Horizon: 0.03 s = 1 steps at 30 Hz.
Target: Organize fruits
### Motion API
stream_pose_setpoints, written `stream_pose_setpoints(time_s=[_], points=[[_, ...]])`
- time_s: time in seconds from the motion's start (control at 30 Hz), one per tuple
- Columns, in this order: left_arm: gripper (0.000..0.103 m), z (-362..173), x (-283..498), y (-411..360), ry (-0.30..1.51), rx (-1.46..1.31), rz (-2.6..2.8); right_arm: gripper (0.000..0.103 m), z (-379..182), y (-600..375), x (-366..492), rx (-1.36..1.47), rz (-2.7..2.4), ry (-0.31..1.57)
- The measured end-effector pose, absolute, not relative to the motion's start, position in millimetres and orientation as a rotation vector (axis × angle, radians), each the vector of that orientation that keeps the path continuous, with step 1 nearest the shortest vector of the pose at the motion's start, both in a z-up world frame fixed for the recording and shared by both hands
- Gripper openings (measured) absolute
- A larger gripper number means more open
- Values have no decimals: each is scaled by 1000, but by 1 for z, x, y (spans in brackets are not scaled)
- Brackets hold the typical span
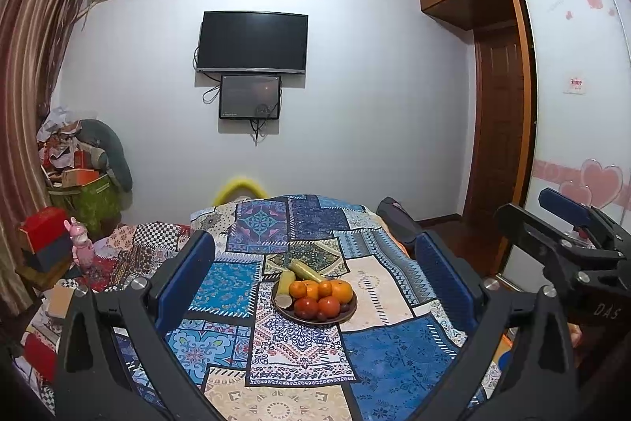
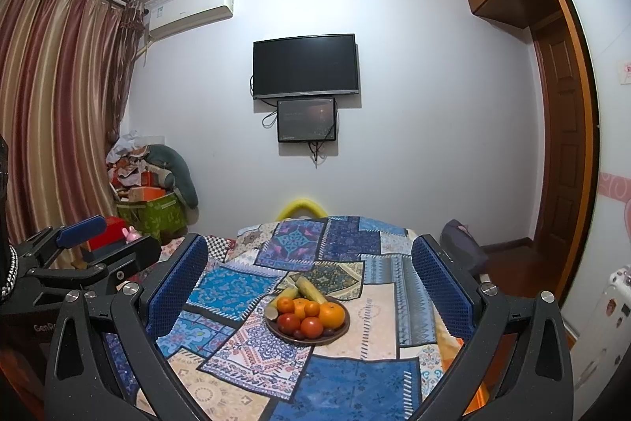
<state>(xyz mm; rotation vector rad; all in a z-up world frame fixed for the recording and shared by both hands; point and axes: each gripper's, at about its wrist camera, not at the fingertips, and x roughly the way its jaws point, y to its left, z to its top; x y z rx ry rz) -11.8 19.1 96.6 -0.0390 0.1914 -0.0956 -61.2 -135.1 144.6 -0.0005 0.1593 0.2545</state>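
The plate (image 1: pixel 347 314) with the fruits lies straight ahead of the left gripper (image 1: pixel 315 271) and below it, well apart, seen between its two blue fingers. For the right gripper (image 2: pixel 309 283) it lies ahead too, slightly toward its left finger. Both grippers are wide open and hold nothing; neither seems clearly nearer. The two corn cobs (image 1: pixel 305 271) at the far rim point away and to the left. Oranges (image 1: pixel 341 290) and tomatoes (image 1: pixel 328 305) sit nearer. The plate rests on a patchwork cloth (image 1: pixel 276 354) in a bedroom, with a television (image 1: pixel 252 42) on the far wall.
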Motion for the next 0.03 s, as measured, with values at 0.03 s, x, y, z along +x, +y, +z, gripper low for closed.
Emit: stream_pose_setpoints(time_s=[0.03], points=[[103,96,-11,20,194,-41,-95,103,145,-135,-61,0,255,160]])
